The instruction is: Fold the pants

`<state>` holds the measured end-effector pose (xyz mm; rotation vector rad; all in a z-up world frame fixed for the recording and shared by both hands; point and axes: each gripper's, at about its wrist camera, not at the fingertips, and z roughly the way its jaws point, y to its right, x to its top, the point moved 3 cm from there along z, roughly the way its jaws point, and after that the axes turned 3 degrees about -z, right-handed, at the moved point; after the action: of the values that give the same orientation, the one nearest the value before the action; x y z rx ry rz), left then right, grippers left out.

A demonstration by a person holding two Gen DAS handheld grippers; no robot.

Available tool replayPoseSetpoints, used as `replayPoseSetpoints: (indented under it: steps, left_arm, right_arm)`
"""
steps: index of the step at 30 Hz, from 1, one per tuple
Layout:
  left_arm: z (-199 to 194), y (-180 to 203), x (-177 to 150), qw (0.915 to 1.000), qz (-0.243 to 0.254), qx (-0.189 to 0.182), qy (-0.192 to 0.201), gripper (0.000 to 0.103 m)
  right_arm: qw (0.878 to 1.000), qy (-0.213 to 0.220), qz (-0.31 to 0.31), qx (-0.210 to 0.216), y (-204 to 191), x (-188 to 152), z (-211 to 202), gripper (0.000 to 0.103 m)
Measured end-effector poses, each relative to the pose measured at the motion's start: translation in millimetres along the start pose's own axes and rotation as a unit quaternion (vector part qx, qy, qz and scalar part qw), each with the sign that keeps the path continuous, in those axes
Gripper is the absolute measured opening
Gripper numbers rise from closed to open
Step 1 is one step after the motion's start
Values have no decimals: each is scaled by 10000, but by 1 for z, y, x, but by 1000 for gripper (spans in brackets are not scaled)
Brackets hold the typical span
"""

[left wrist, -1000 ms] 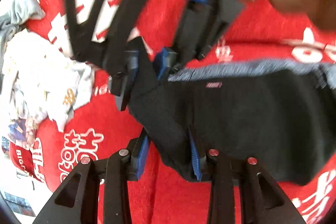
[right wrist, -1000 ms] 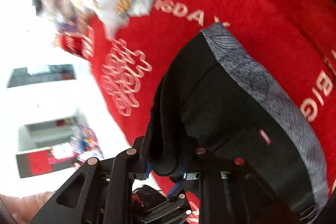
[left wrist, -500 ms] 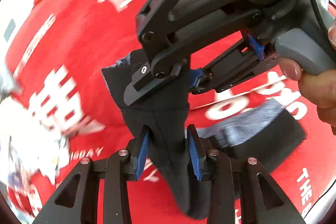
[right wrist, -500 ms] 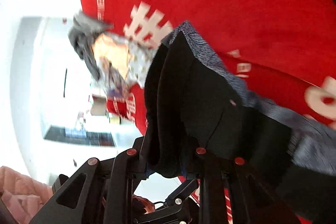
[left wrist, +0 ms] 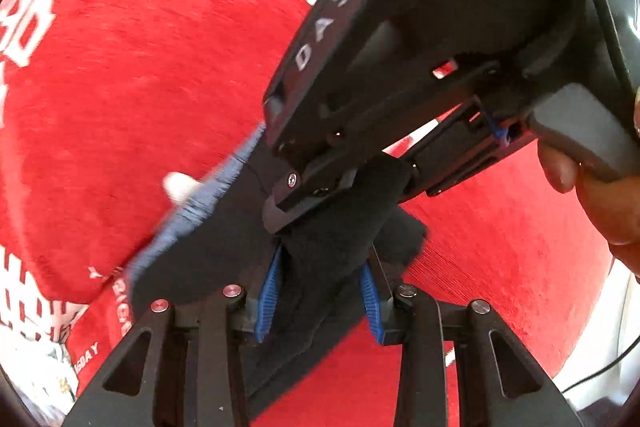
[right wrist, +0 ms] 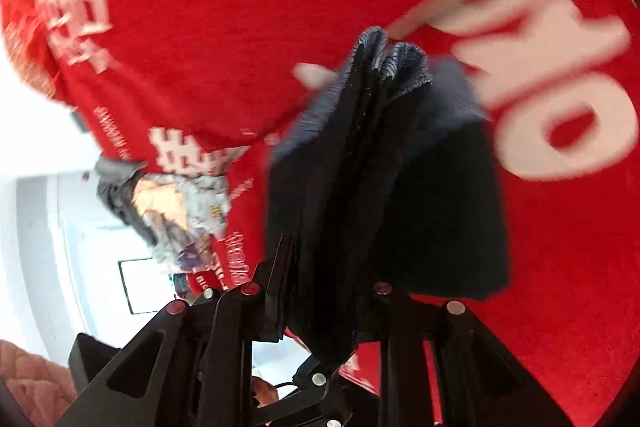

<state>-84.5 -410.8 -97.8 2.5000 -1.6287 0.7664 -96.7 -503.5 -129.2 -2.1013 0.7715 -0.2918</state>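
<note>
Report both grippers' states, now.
Left gripper: shut on the black fabric pants with a grey-blue waistband.
Right gripper: shut on the same pants.

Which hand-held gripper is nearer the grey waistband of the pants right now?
Right. The right hand-held gripper pinches the black pants next to the grey waistband; the left hand-held gripper clamps dark fabric just behind it, slightly farther away.

Red cloth (right wrist: 200, 7) with white lettering covers surface; crumpled printed garments (right wrist: 180, 211) lie at its edge.
</note>
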Motion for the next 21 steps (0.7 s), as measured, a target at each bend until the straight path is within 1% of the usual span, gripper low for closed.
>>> replayPoseSetpoints:
  steps: [1,3,4,5,6,8,10,13,15,16,17,18,19,21]
  left_arm:
    - [8,7,-3,9999,76,11,-112,37]
    - [17,15,-7,9995,210,61,-238,38]
    - [17,17,-9,9992,285,120,-265,44]
    - [15,17,-9,9991,297,111,-276,47]
    - [12,16,-8,9993,245,38,-285,50]
    - [2,6,-8,9992,51,-188,-355,50]
    - [-8,-7,-7,9984,-148,-318,-434,57]
    - [-26,-45,-10,9959,-717,-296,-458,58]
    - [-33,-72,-15,9933,-1026,-150,-512,58]
    - [-35,-91,-19,9905,-1253,2,-571,58]
    - [-37,-106,-26,9877,-1429,111,-621,58]
    - [-37,-119,-34,9839,-1633,228,-693,58]
    - [-35,-136,-41,9780,-1882,354,-821,58]
    - [-28,-158,-62,9675,-2234,444,-1096,58]
  right_arm:
    - [9999,-13,123,-48,17,-2,4,23]
    - [9995,-45,295,-98,37,-2,10,23]
    - [9992,-55,381,-76,46,-3,13,23]
    - [9991,-54,406,-51,50,-6,13,24]
    - [9991,-36,413,-36,50,-7,12,26]
    - [9992,-40,400,-69,47,-8,6,31]
    - [9989,-39,445,-146,42,-9,0,36]
    - [9971,42,423,-639,37,-12,-15,37]
    - [9923,176,329,-1178,36,-13,-27,37]
    - [9889,278,236,-1442,32,-13,-35,34]
    - [9862,384,112,-1604,27,-14,-42,29]
    - [9850,480,-16,-1656,18,-14,-47,24]
    - [9844,557,-145,-1665,10,-15,-51,24]
    - [9840,592,-347,-1643,-8,-16,-50,24]
